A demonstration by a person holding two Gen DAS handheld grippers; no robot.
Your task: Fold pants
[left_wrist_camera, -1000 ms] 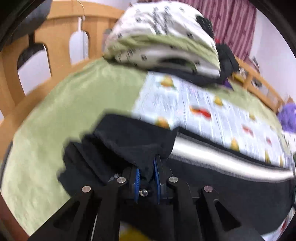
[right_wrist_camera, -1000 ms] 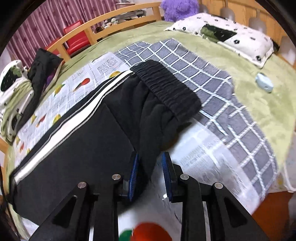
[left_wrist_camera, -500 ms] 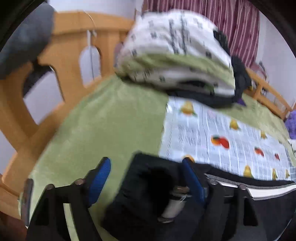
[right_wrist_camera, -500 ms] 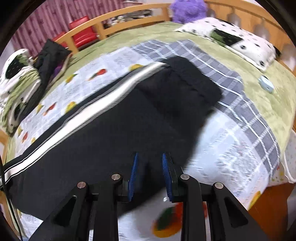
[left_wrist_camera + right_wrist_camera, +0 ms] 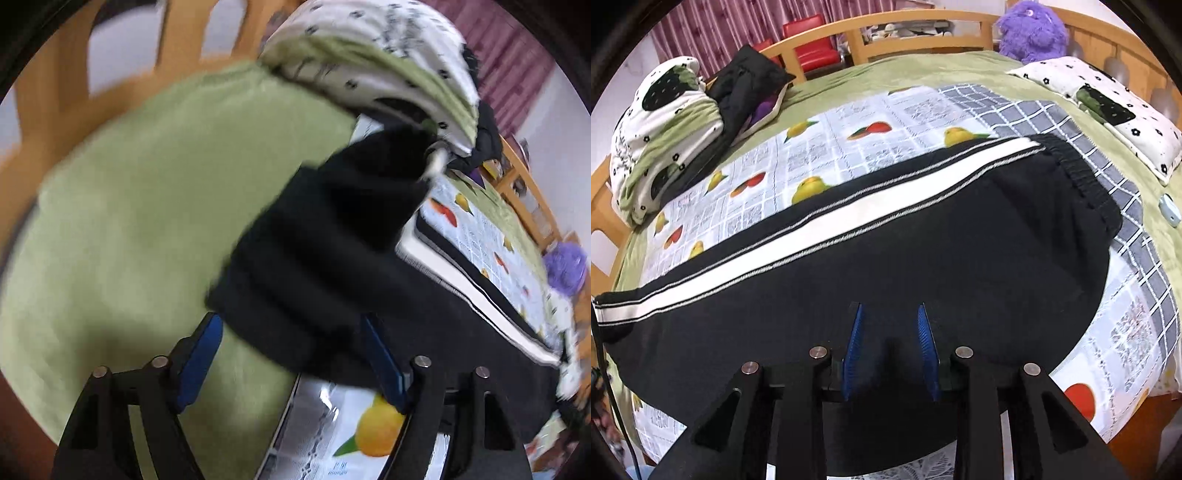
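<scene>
Right, your left gripper [image 5: 291, 354] is spread wide, a bunched cuff end of the black pants [image 5: 325, 258] between its blue pads but not pinched. Your right gripper [image 5: 889, 350] hovers with jaws parted over the pants [image 5: 923, 266], gripping nothing. They lie lengthwise on the fruit-print sheet [image 5: 827, 147], white stripe up, waistband over the grey checked cloth [image 5: 1027, 110]. Beyond, a folded quilt [image 5: 661, 136], then a purple plush toy [image 5: 1030, 29].

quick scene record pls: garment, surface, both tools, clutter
garment: black track pants with a white side stripe, flat, folded lengthwise
surface: fruit-print sheet on a green bedspread
left tool: open, straddling the bunched cuff end
right tool: narrowly open over the fabric, grip unclear
clutter: purple plush toy, floral pillow
</scene>
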